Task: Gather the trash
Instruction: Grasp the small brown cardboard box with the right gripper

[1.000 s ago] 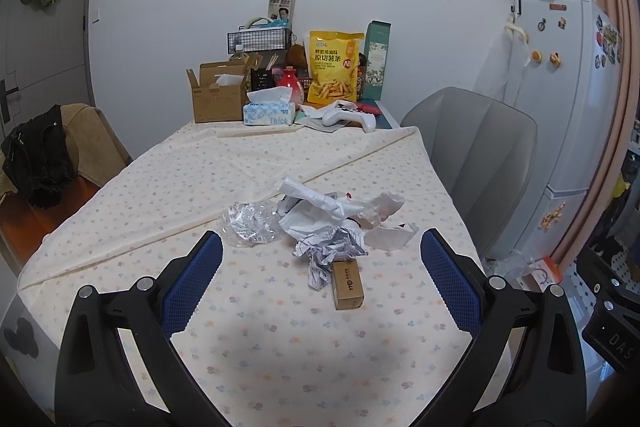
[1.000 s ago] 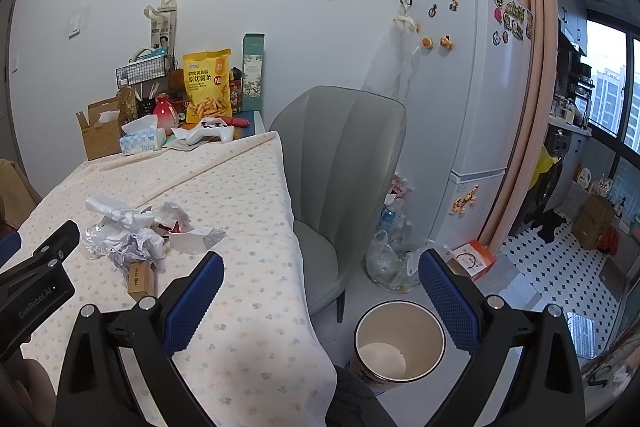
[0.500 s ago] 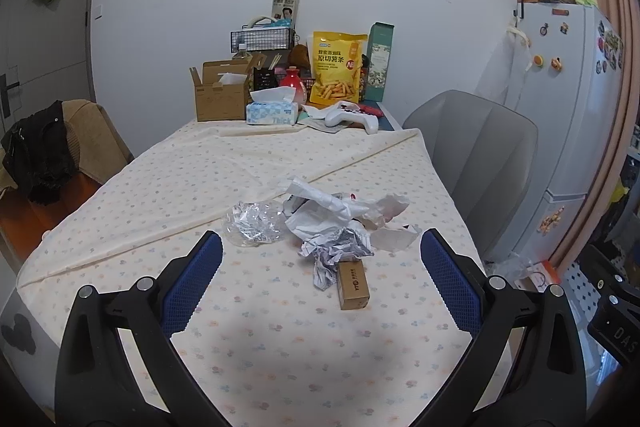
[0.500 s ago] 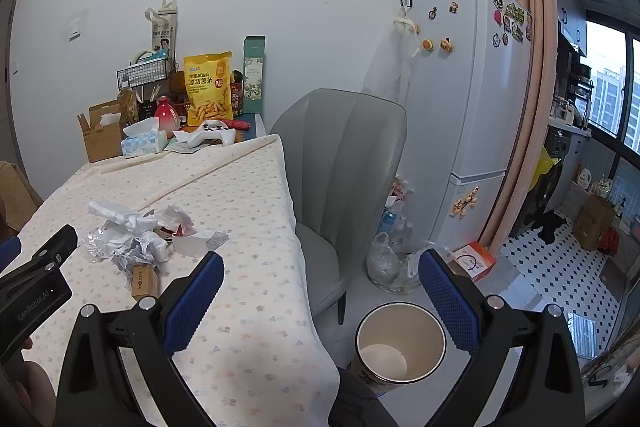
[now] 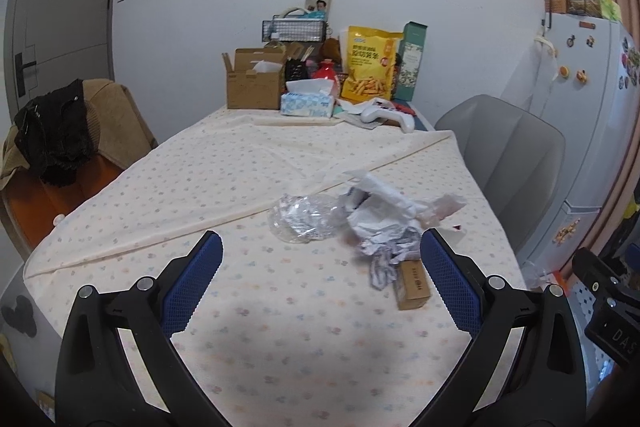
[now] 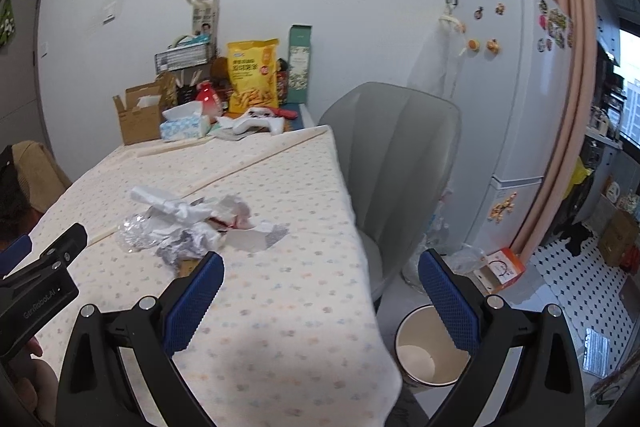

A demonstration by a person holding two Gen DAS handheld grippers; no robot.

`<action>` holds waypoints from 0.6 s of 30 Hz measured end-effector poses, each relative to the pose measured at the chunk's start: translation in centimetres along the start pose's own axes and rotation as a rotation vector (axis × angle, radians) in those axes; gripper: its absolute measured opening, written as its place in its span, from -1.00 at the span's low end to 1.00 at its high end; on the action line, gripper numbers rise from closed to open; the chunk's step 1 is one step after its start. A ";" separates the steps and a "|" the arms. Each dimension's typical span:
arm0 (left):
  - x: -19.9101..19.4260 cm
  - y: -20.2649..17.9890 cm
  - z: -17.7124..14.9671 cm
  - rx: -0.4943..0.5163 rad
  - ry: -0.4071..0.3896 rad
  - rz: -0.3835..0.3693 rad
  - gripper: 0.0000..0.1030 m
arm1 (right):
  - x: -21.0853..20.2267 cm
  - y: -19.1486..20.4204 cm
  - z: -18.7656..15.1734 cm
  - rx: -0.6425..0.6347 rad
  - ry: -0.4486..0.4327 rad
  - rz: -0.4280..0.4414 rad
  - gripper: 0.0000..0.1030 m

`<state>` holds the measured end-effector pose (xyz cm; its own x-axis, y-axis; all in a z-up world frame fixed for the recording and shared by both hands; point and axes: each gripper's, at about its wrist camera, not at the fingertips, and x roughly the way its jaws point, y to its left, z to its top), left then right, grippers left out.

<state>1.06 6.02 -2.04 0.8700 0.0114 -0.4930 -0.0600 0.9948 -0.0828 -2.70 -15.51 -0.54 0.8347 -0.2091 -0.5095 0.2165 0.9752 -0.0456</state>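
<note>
While hovering low over the near end of the table point(image 5: 280, 347), left gripper point(image 5: 320, 267) spread wide, blue-padded jaws gripping nothing. Right gripper point(image 6: 320, 279) likewise wide apart and carrying nothing, straddling the table's right edge, with a round bin point(image 6: 420, 347) on the floor just below, open mouth up, pale inside.

Just ahead of the left gripper, by its right jaw: a small brown cardboard box point(image 5: 414, 285) lying flat on the flowered tablecloth point(image 5: 224, 171). Touching its far end, a wad of crumpled grey-white paper point(image 5: 384, 247). Beside that to the left, a crinkled clear plastic wrapper point(image 5: 304, 219). Behind, more white crumpled wrapping point(image 5: 384, 191) and a torn scrap with a bit of red point(image 5: 448, 205), all heaped together in one trash pile toward the table's right side.

Further out, right of the table, a grey chair point(image 6: 400, 155) pushed close. At the far end against the wall: tissue box point(image 5: 307, 103), open cardboard carton point(image 5: 254, 83), white game controller point(image 5: 384, 115), yellow snack bag point(image 5: 370, 65), tall green box point(image 5: 412, 61). Beyond the chair, a white fridge point(image 6: 516, 99) dotted with magnets.
</note>
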 end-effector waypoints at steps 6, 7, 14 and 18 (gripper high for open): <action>2.1 1.7 -0.7 -0.012 0.042 0.026 0.83 | 2.1 2.9 -0.8 -0.039 0.050 0.075 0.74; 2.5 1.9 -0.7 -0.013 0.047 0.029 0.82 | 2.5 3.2 -0.9 -0.043 0.059 0.085 0.72; 5.4 3.6 -1.2 -0.038 0.096 0.043 0.71 | 5.5 5.6 -1.8 -0.075 0.134 0.145 0.51; 7.0 4.1 -1.7 -0.044 0.128 0.040 0.69 | 7.1 7.2 -2.4 -0.101 0.171 0.170 0.40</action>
<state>6.08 9.99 -7.26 0.7971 0.0351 -0.6028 -0.1173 0.9883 -0.0975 3.60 -9.84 -6.51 0.7551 -0.0345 -0.6546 0.0216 0.9994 -0.0278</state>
